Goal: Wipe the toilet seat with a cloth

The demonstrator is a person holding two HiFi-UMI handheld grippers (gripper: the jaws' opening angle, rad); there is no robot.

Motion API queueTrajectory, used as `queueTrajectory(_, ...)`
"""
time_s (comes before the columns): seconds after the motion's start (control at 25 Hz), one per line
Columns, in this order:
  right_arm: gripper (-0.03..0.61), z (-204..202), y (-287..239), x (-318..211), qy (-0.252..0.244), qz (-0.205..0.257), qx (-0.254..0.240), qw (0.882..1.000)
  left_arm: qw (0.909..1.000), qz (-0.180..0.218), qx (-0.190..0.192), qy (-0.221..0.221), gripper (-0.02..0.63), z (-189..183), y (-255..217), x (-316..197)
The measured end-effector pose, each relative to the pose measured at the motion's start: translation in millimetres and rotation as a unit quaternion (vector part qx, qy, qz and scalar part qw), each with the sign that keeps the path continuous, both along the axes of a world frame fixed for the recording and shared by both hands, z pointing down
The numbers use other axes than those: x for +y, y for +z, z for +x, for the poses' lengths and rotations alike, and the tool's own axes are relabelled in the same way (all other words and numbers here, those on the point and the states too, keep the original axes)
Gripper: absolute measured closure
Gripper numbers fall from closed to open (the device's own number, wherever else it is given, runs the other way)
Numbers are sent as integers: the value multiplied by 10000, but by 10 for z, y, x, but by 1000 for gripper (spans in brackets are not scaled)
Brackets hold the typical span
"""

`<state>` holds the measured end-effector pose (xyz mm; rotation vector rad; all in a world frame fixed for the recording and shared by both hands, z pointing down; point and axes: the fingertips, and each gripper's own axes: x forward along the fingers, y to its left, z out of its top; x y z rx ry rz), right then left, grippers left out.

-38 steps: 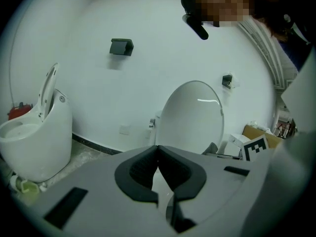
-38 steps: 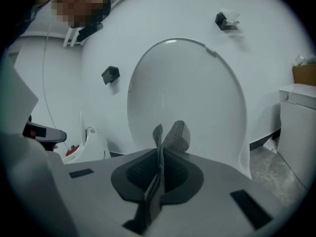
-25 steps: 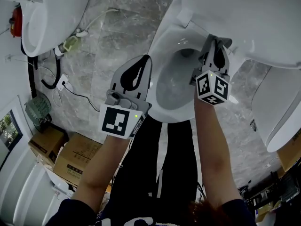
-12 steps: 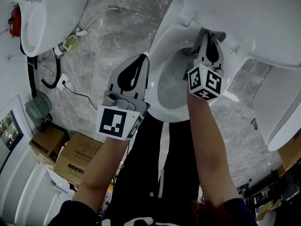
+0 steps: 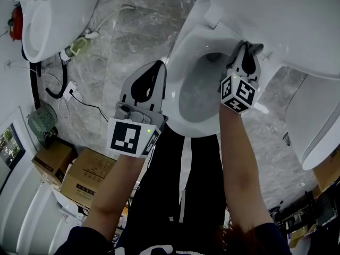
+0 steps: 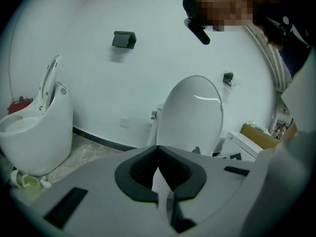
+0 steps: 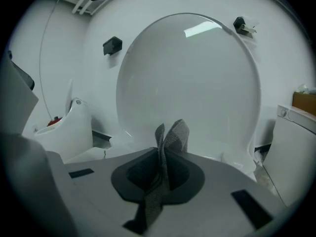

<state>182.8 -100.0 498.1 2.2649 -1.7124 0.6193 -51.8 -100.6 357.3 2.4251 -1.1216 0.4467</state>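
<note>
The white toilet seat (image 5: pixel 177 62) rings the bowl (image 5: pixel 197 92) in the middle of the head view, and its lid (image 7: pixel 187 83) stands raised behind. My right gripper (image 5: pixel 246 45) is at the back right of the rim, shut on a grey cloth (image 5: pixel 256 48). In the right gripper view the cloth (image 7: pixel 172 135) sticks up in a fold between the closed jaws of the right gripper (image 7: pixel 163 154). My left gripper (image 5: pixel 160 64) hovers just left of the seat's outer edge, shut and holding nothing. The left gripper (image 6: pixel 158 149) points at the lid (image 6: pixel 192 115).
A second toilet (image 5: pixel 58 15) stands at the upper left, and another white fixture (image 5: pixel 319 126) at the right. Cables and a power strip (image 5: pixel 71 92), a small fan (image 5: pixel 42 124) and cardboard boxes (image 5: pixel 85 179) lie on the marble floor at left. The person's dark trousers (image 5: pixel 180 169) are in front of the bowl.
The right gripper carried the cloth left across the back of the rim, then back right to the rear right corner. The left gripper stayed almost still.
</note>
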Motion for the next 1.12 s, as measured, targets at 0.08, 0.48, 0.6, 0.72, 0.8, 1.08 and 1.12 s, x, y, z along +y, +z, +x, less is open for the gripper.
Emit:
queueTrajectory(0.08,555,-11,4,-6,14,16,-19,10000,10000,4,8,16,603,-2,-6,2)
queueTrajectory(0.48,558,-107,2,-108,-167,151,68,9997,10000,-37,-14,-55,603,-119,31,6)
queueTrajectory(0.6,558,-183,-3,-159,-336,150,117,9993,10000,-47,-24,-83,603,-151,35,16)
queueTrajectory(0.72,558,-263,2,-210,-498,154,135,9986,9999,-39,-23,-98,603,-162,35,19)
queueTrajectory(0.8,558,-296,3,-232,-563,156,131,9982,9999,-31,-18,-108,603,-161,31,19)
queueTrajectory(1.08,558,-402,4,-291,-752,157,152,9969,9999,-26,-6,-130,603,-187,31,20)
queueTrajectory(1.12,558,-422,1,-302,-783,162,152,9967,9999,-29,-9,-131,603,-193,31,21)
